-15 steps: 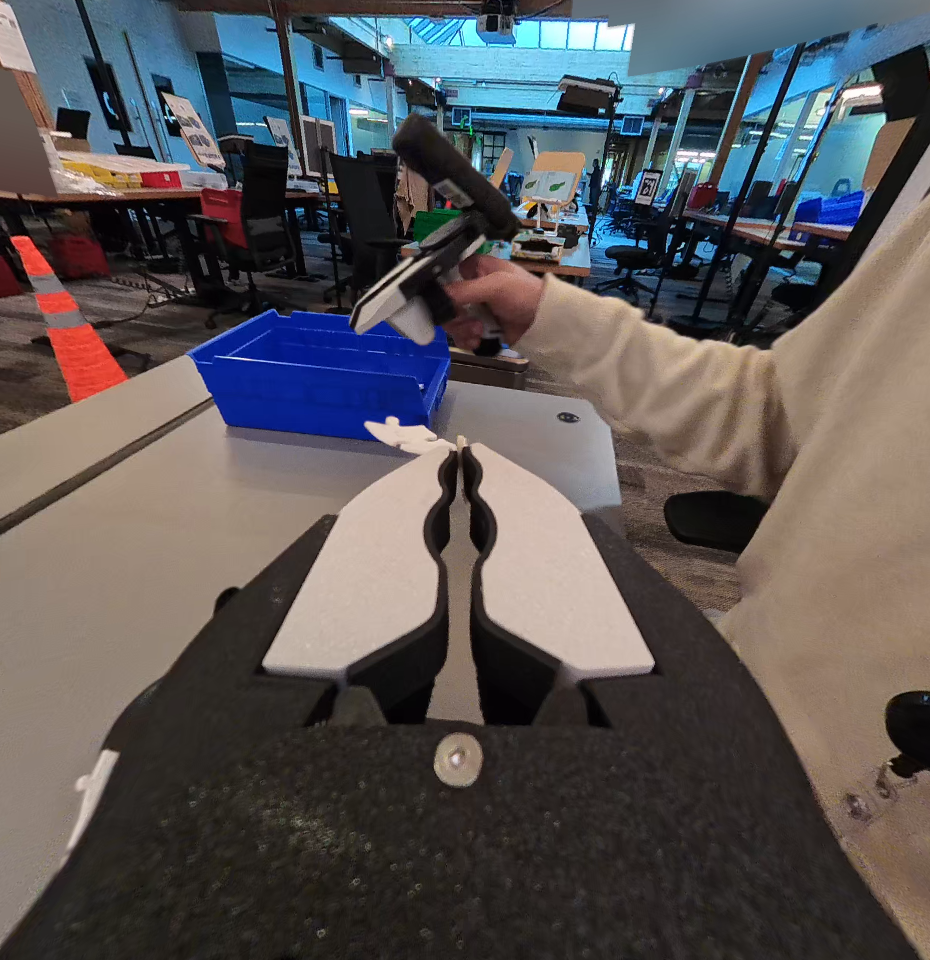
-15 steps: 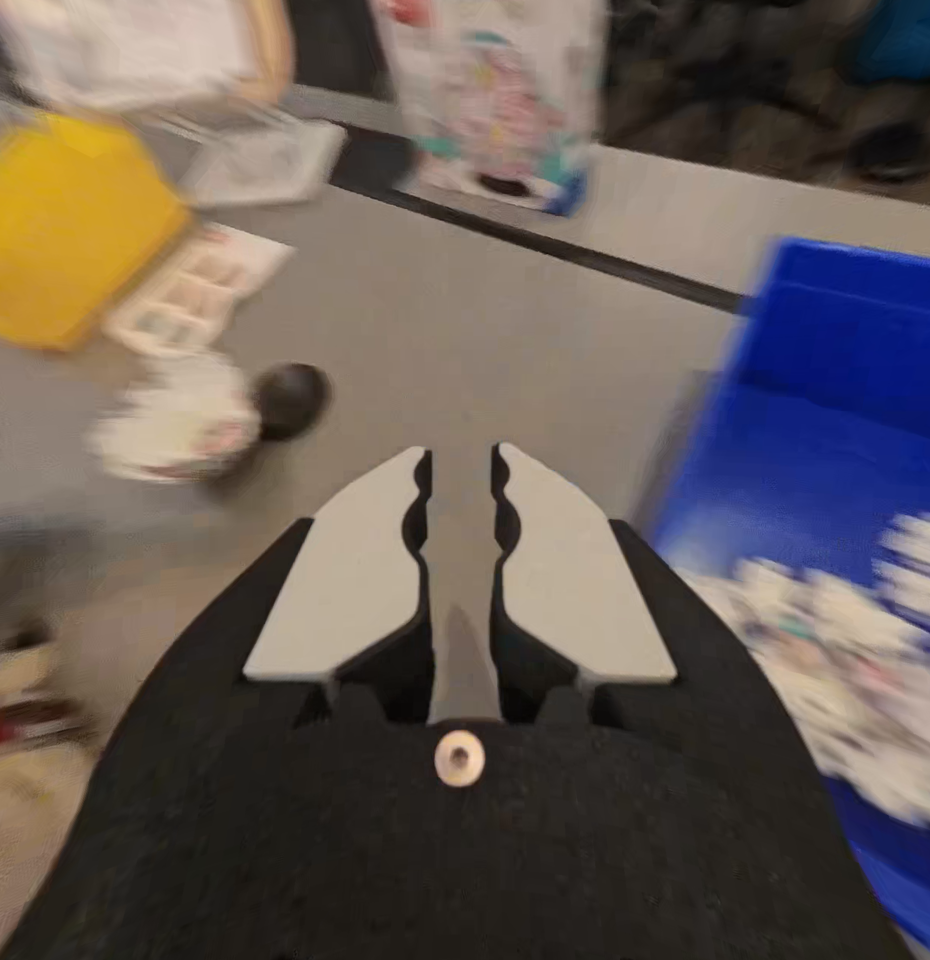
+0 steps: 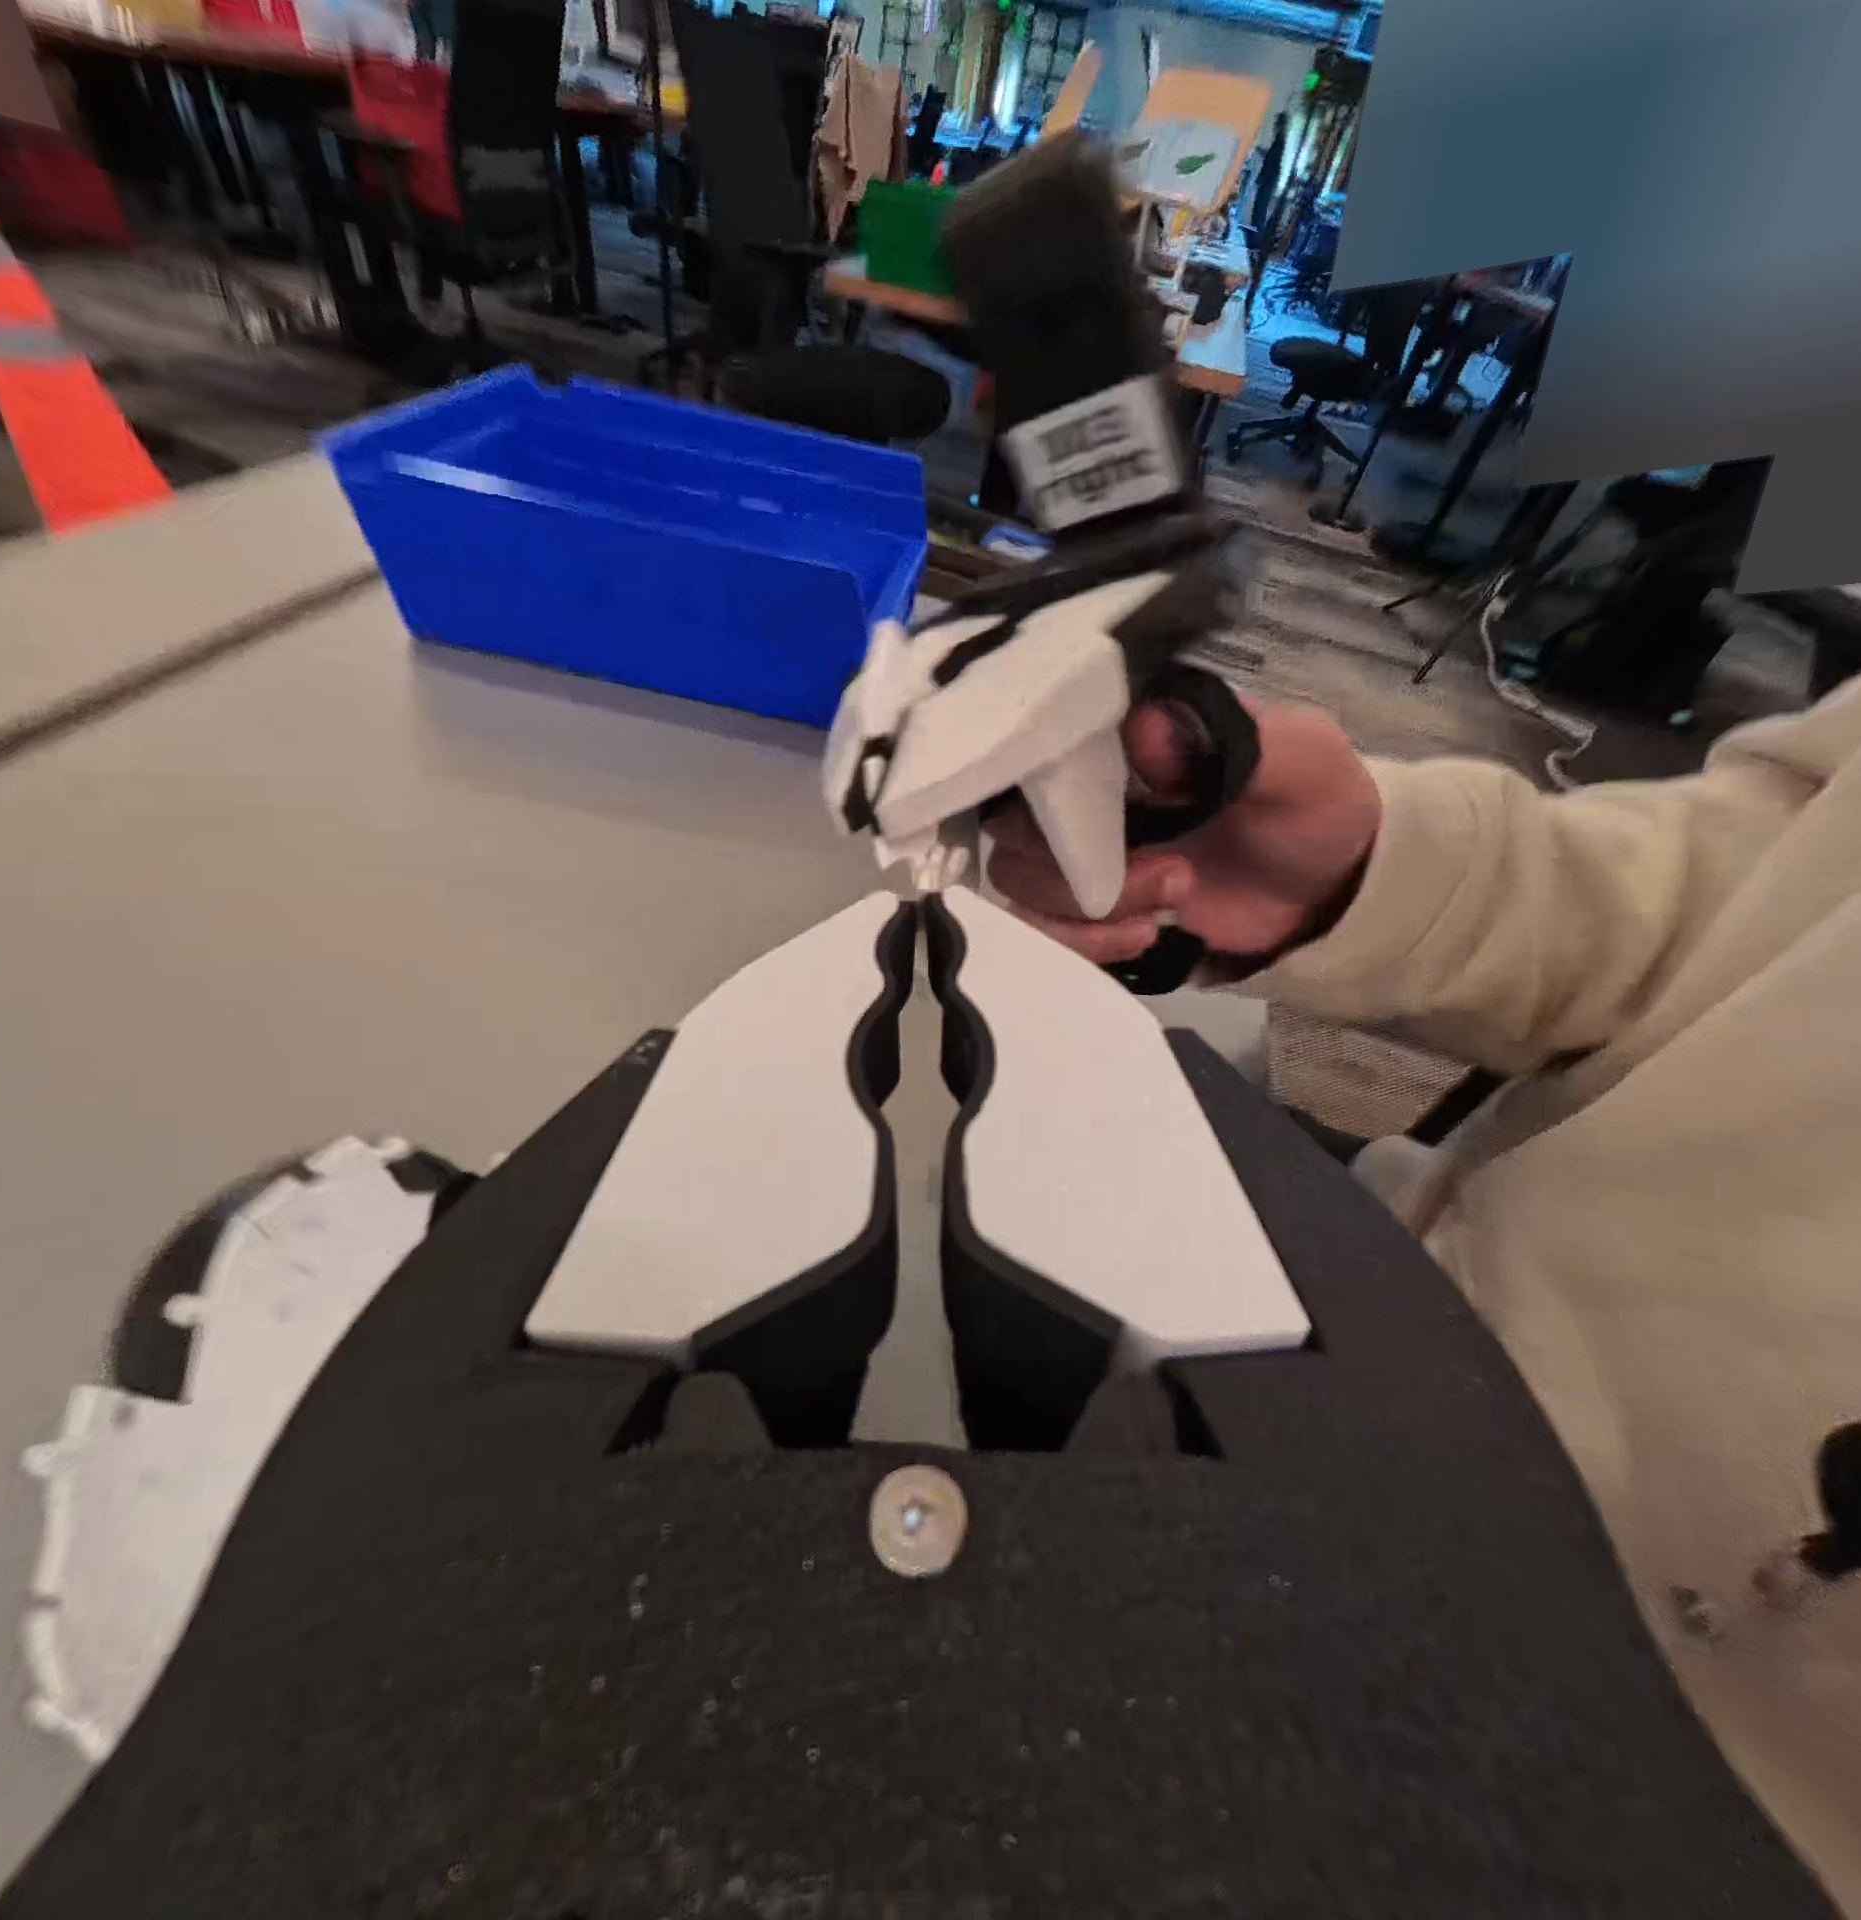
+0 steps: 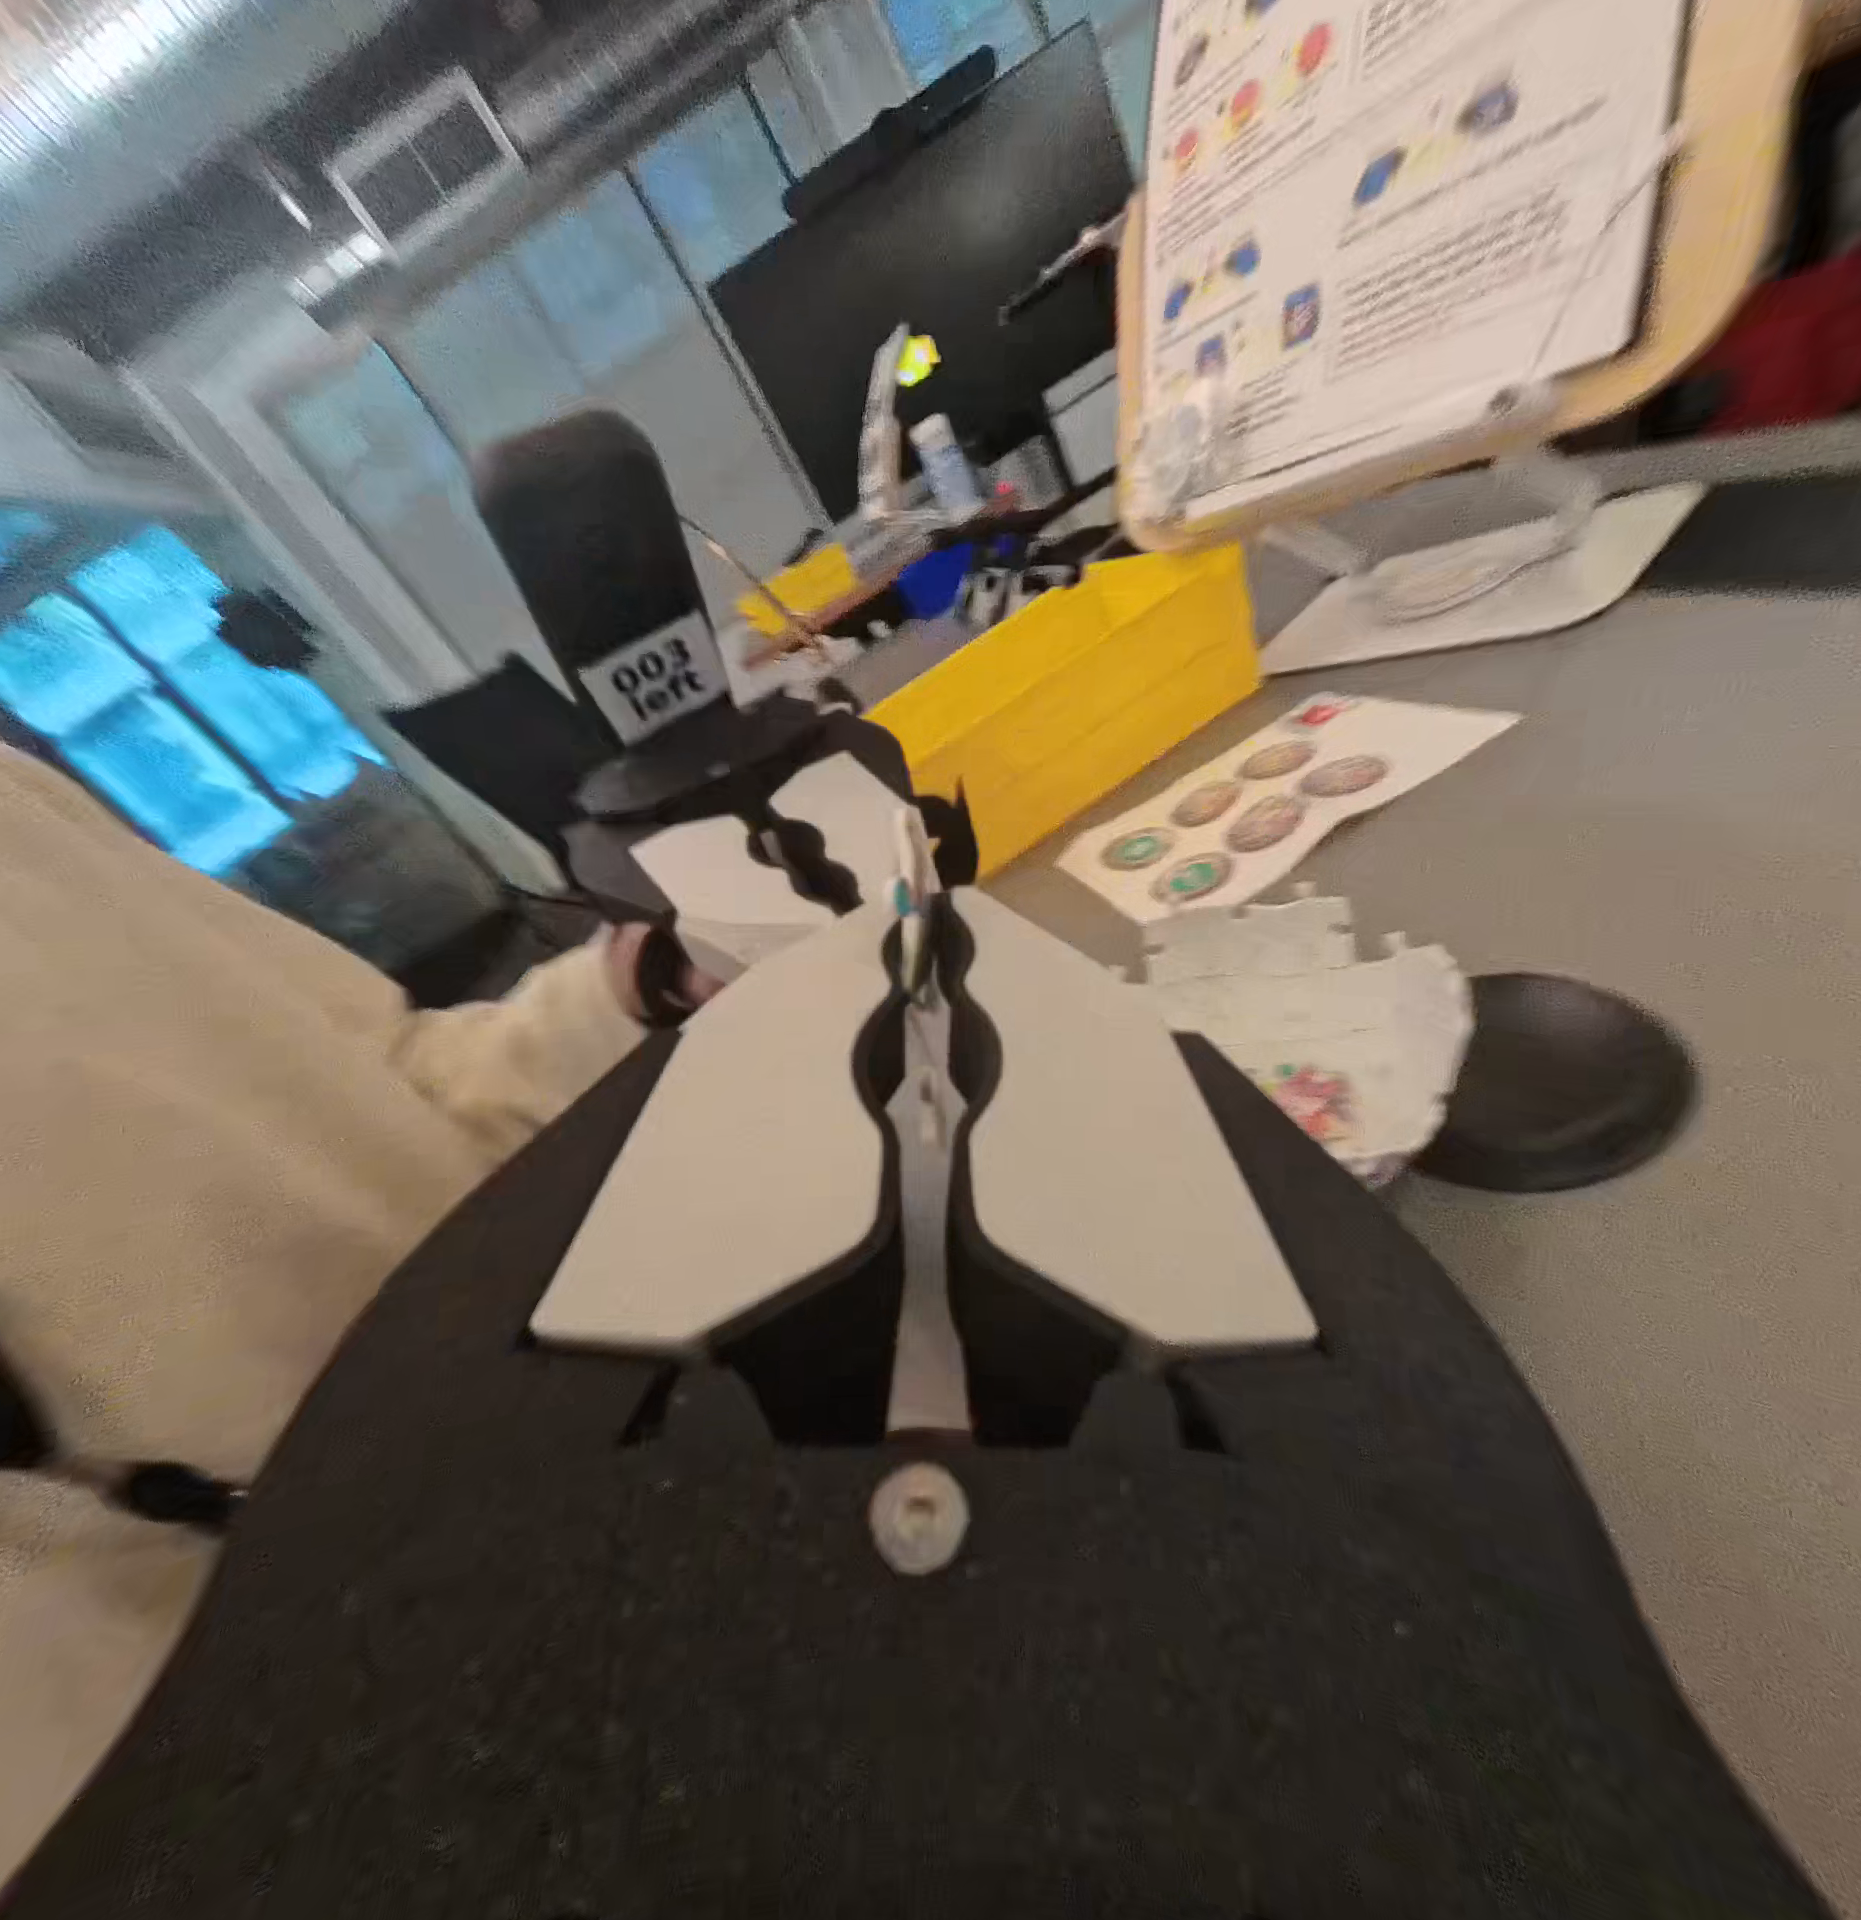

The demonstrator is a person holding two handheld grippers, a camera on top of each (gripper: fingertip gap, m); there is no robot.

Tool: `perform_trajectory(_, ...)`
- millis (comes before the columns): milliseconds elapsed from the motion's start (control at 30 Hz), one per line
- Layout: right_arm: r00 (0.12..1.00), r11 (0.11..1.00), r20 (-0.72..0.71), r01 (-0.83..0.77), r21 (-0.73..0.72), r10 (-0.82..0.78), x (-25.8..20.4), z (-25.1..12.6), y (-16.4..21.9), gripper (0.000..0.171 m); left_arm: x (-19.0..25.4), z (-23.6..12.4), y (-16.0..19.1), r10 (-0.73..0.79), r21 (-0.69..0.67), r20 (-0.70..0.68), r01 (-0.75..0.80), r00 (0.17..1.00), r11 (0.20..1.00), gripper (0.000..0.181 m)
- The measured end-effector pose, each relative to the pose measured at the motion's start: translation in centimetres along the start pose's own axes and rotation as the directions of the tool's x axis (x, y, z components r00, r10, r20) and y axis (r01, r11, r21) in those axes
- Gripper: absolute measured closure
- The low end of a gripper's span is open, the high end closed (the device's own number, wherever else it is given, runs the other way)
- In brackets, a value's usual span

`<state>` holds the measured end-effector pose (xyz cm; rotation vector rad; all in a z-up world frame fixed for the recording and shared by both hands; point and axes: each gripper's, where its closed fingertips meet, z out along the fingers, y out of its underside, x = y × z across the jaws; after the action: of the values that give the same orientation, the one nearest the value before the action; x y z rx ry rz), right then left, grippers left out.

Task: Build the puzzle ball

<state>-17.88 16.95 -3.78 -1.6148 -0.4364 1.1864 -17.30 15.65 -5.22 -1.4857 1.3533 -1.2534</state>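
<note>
My left gripper (image 3: 918,914) is shut, pinching a small white puzzle piece (image 3: 934,864) at its tips. My right gripper (image 4: 918,920) is shut on a thin puzzle piece (image 4: 921,1101) seen edge-on between its fingers. The two grippers meet tip to tip above the table. The right gripper (image 3: 910,831) also shows in the left wrist view, held by a hand; the left gripper (image 4: 812,862) shows in the right wrist view. The partly built white puzzle ball (image 4: 1310,1029) rests on a black round stand (image 4: 1570,1081); it also shows blurred in the left wrist view (image 3: 219,1434).
A blue bin (image 3: 635,540) stands on the grey table (image 3: 282,883) beyond the grippers. A yellow bin (image 4: 1071,675), a sheet with round pictures (image 4: 1269,810) and a tilted instruction board (image 4: 1404,239) lie past the ball. A cream sleeve (image 3: 1591,935) fills the right side.
The right gripper came away from the blue bin, shut on a piece, and swung down to meet the left gripper's tips. The left gripper shifted, bringing the ball into its view.
</note>
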Motion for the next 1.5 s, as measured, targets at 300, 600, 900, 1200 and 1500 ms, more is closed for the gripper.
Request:
perform_trajectory(300, 0.589, 0.648, -0.315, 0.752, -0.123, -0.744, -2.1, -1.9, -0.8, 0.169, -0.4, 1.3, 0.8, -0.522, -0.009, -0.113, 0.524, 0.846, 0.852, 0.180)
perform_trajectory(600, 0.669, 0.957, -0.695, 0.092, -0.274, -0.263, 13.7, -15.2, -6.4, 0.169, 0.1, -0.5, -1.0, -0.400, 0.084, -0.160, 0.416, 0.902, 0.905, 0.180)
perform_trajectory(900, 0.368, 0.874, -0.874, -0.246, -0.420, -0.316, 27.5, -32.2, -7.3, 0.138, 1.3, 0.2, -1.6, -0.239, 0.049, -0.082, 0.243, 0.968, 0.969, 0.180)
perform_trajectory(1200, 0.973, 0.935, -0.025, -0.226, -0.272, 0.227, 0.9, -4.8, 0.5, 0.128, -0.8, 1.5, -3.1, -0.351, 0.183, -0.131, 0.371, 0.927, 0.911, 0.180)
perform_trajectory(1500, 0.956, 0.967, -0.284, -0.135, -0.215, 0.071, 5.6, -8.0, -1.6, 0.169, -1.6, 1.5, -1.0, -0.316, 0.141, 0.016, 0.311, 0.949, 0.940, 0.165)
